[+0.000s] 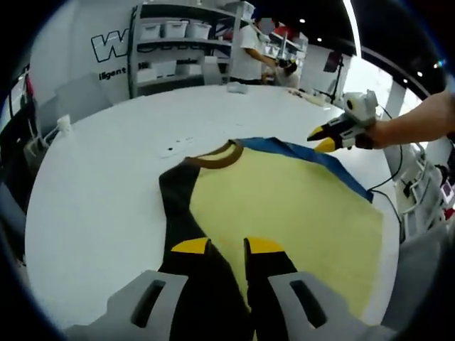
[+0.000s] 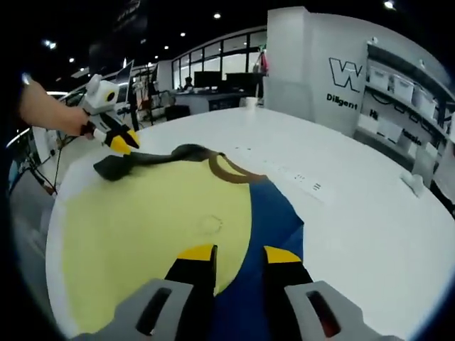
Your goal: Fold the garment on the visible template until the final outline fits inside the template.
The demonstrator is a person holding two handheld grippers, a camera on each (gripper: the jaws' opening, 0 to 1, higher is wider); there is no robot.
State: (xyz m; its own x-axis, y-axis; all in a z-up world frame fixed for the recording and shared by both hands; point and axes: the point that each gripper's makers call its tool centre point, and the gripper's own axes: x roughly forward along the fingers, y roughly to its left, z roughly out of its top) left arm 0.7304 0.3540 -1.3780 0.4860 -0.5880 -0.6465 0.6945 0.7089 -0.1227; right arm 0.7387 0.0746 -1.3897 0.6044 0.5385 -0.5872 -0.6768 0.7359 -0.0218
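Two claws, left claw (image 1: 227,246) and right claw (image 2: 239,253), hover open, holding nothing; yellow T-shirt (image 1: 284,213) lies flat, unfolded, on white counter (image 1: 99,185); every fold remains.

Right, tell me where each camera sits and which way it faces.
Left gripper view: rides the left hand-held gripper, facing along the yellow shirt on the white table toward storage shelves; the right hand-held gripper and the person's hand enter.
Right gripper view: rides the right hand-held gripper, facing across the shirt's blue sleeve toward the left hand-held gripper.
Shared: shirt, table, both grippers.
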